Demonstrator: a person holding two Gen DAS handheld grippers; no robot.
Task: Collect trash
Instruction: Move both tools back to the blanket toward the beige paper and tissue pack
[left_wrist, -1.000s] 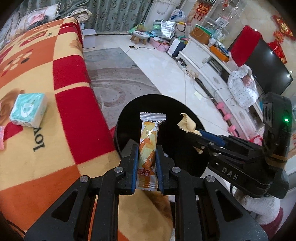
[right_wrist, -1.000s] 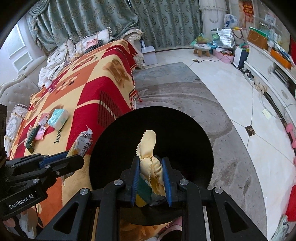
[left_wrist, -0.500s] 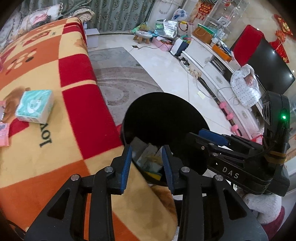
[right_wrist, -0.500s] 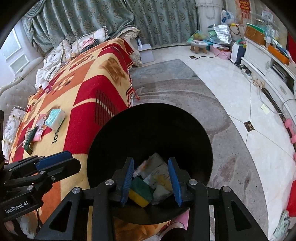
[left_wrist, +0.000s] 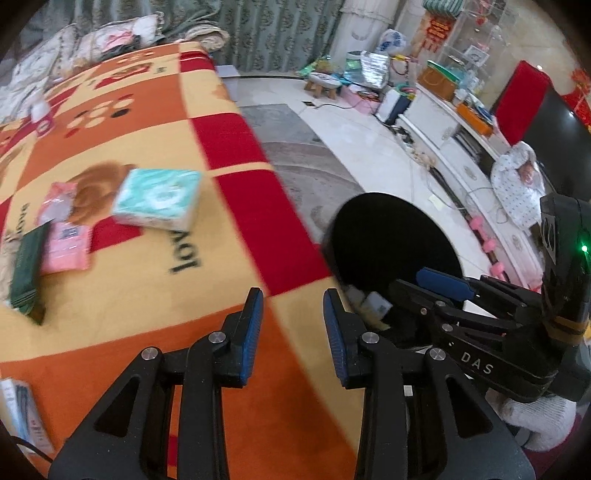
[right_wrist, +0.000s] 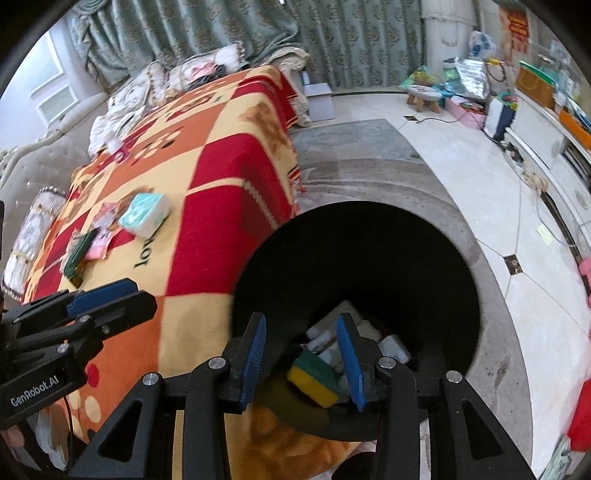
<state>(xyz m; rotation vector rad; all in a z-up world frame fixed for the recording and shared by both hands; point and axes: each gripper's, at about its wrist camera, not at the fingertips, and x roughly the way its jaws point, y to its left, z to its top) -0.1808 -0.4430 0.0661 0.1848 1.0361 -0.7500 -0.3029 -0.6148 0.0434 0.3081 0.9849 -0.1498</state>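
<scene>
Both hand-held grippers open and empty, right hand-held gripper (right_wrist: 301, 354) above bin rim (right_wrist: 476, 314), left hand-held gripper (left_wrist: 291, 332) over blanket edge (left_wrist: 295, 236)

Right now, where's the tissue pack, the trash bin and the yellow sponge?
tissue pack (left_wrist: 157, 197), left wrist view, middle of its top face
trash bin (right_wrist: 476, 295), right wrist view, dark inner wall
yellow sponge (right_wrist: 312, 382), right wrist view, yellow side

R gripper (right_wrist: 301, 354) jaws apart, empty, over black bin (right_wrist: 461, 266) w/ trash, sponge (right_wrist: 314, 378) inside

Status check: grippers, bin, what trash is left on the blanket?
Left gripper and right gripper open, empty. Black bin holds trash. Tissue pack, pink packets on blanket. Nothing blocking.
</scene>
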